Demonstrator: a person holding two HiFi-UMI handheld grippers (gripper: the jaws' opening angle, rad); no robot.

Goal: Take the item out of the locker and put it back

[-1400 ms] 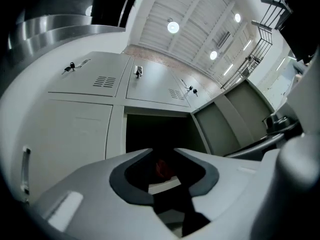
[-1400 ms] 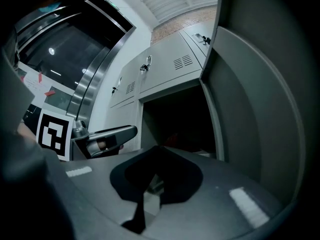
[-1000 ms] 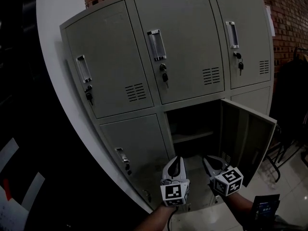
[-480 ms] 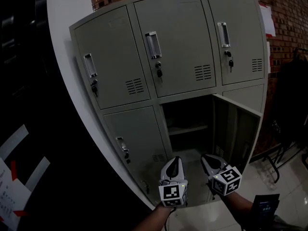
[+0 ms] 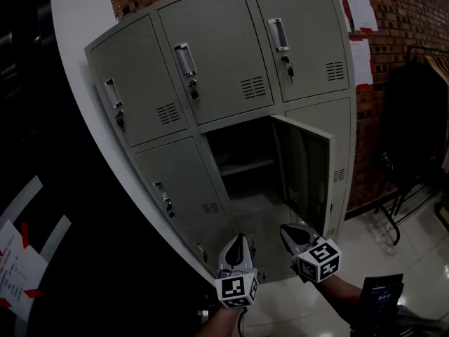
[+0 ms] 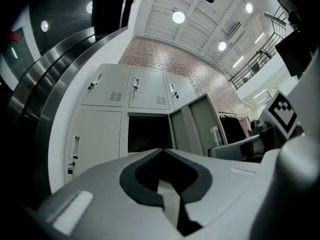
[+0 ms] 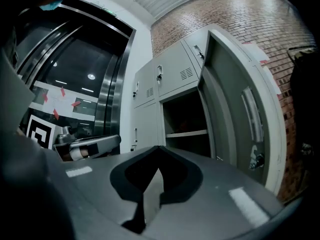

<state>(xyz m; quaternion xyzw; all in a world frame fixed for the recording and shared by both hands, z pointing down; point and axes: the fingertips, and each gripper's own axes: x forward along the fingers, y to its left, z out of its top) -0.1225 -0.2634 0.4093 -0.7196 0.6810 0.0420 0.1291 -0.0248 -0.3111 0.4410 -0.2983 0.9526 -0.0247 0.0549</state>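
Note:
The grey locker bank stands ahead, and its lower middle compartment is open. That compartment's door swings out to the right, and a shelf crosses the dark inside. In the left gripper view a dim reddish shape lies inside; what it is I cannot tell. My left gripper and right gripper hang side by side, low in front of the opening and well short of it. Both are shut with nothing between the jaws.
A white curved column borders the lockers on the left. Against the brick wall at right, with papers pinned to it, hang dark clothes on a rack, with a metal frame below. A dark device shows at bottom right.
In the head view the lockers have slid left and look smaller and farther off. Both grippers sit lower in the picture, still side by side and shut.

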